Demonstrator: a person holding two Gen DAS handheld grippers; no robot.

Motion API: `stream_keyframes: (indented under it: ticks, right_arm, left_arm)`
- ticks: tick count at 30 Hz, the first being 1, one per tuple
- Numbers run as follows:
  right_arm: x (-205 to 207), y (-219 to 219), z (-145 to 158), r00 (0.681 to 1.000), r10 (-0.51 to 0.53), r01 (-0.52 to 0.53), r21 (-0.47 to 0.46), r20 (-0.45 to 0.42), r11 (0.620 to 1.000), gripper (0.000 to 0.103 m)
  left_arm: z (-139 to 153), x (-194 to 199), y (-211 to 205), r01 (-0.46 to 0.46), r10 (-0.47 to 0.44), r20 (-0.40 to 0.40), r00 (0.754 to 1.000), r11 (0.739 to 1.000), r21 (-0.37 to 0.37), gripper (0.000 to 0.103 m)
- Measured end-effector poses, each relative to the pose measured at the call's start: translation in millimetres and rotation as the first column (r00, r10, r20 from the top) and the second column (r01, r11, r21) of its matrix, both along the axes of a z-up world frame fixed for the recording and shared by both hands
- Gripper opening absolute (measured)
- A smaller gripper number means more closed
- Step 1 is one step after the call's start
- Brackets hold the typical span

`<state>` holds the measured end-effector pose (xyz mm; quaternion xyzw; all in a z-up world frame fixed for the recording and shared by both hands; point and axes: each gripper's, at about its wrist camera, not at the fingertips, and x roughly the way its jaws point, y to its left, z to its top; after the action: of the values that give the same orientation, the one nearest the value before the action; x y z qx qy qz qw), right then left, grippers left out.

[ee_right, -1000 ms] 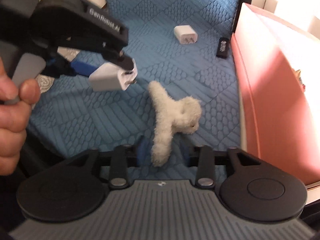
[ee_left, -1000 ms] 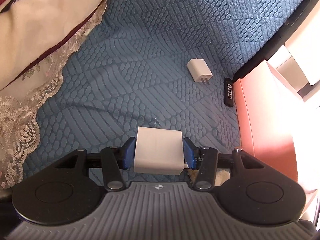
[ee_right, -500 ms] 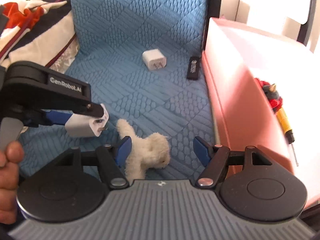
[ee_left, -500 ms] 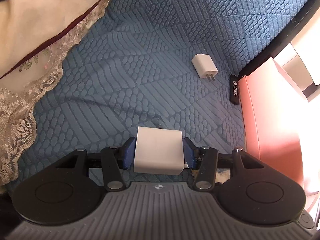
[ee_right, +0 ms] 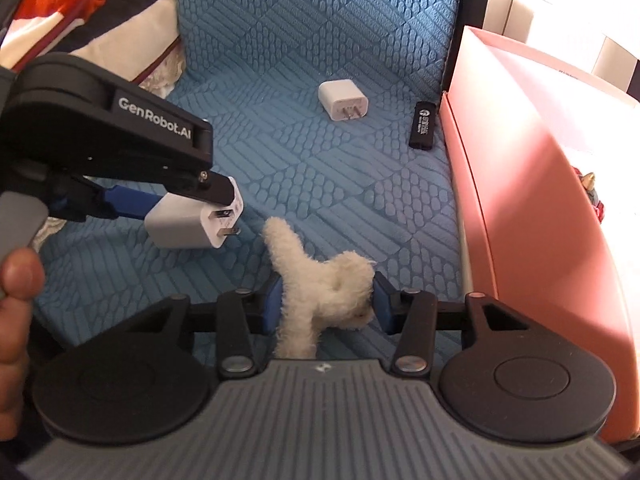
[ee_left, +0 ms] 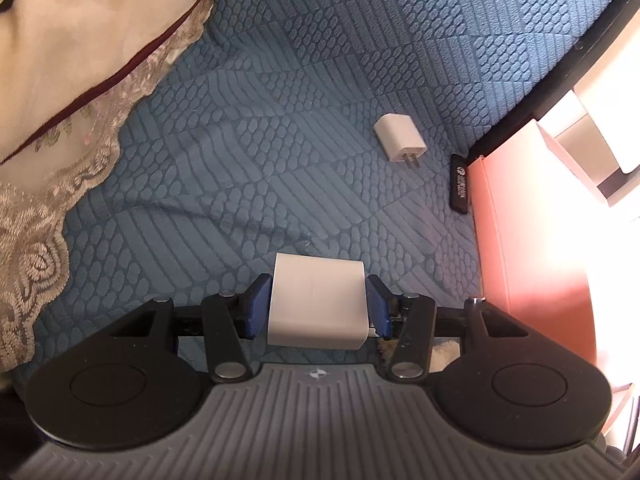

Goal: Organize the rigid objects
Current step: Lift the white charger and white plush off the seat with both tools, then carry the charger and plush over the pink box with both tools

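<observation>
My left gripper (ee_left: 316, 307) is shut on a white plug adapter (ee_left: 317, 306) and holds it above the blue quilted mat (ee_left: 248, 176); it also shows in the right wrist view (ee_right: 192, 226), prongs to the right. My right gripper (ee_right: 325, 300) is shut on a fluffy white hair claw (ee_right: 320, 280) on the mat. A second white adapter (ee_right: 343, 101) and a black lighter (ee_right: 423, 124) lie farther off, near the pink box (ee_right: 532, 216).
The pink box stands along the right, with a red and yellow item (ee_right: 592, 196) inside. A lace-edged blanket (ee_left: 68, 92) covers the left side. The second adapter (ee_left: 400, 142) and the lighter (ee_left: 459, 188) also show in the left wrist view.
My right gripper was open half a second ago and has closed on the hair claw. My left gripper keeps its hold on the adapter with a small shift.
</observation>
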<state>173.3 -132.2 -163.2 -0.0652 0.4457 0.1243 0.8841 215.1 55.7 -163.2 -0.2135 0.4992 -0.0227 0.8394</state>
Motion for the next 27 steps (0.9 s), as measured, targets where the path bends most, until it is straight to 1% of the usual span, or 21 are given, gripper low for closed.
stream_keyframes:
  ticks: [5, 9, 12, 19, 21, 27]
  right_arm:
    - [-1.0, -5.9, 7.8, 0.999, -0.034, 0.034, 0.012, 0.03, 0.999, 0.049]
    - [0.4, -14.5, 13.4, 0.998, -0.068, 0.068, 0.037, 0.015, 0.997, 0.048]
    - [0.7, -17.9, 21.2, 0.997, -0.073, 0.072, 0.046, 0.023, 0.996, 0.048]
    - [0.0, -27.1, 50.3, 0.997, -0.063, 0.059, 0.086, 0.047, 0.995, 0.048]
    - [0.4, -29.9, 59.2, 0.997, -0.058, 0.053, 0.095, 0.051, 0.994, 0.048]
    - [1.9, -43.8, 91.9, 0.995, -0.062, 0.052, 0.12, 0.082, 0.991, 0.048]
  left_arm:
    - [5.4, -0.9, -0.3, 0.004, -0.004, 0.017, 1.0, 1.0, -0.01, 0.057]
    - [9.4, -2.1, 0.3, 0.005, -0.004, 0.029, 1.0, 1.0, -0.013, 0.057]
    - [13.7, -2.2, 2.4, 0.021, -0.02, 0.039, 0.999, 0.999, -0.033, 0.057]
    - [30.6, -8.6, 6.2, 0.04, -0.036, 0.09, 0.995, 0.998, -0.044, 0.057]
    - [37.4, -11.3, 5.9, 0.045, -0.041, 0.107, 0.993, 0.998, -0.037, 0.057]
    - [63.9, -16.5, 2.6, 0.06, -0.052, 0.164, 0.985, 0.997, -0.047, 0.057]
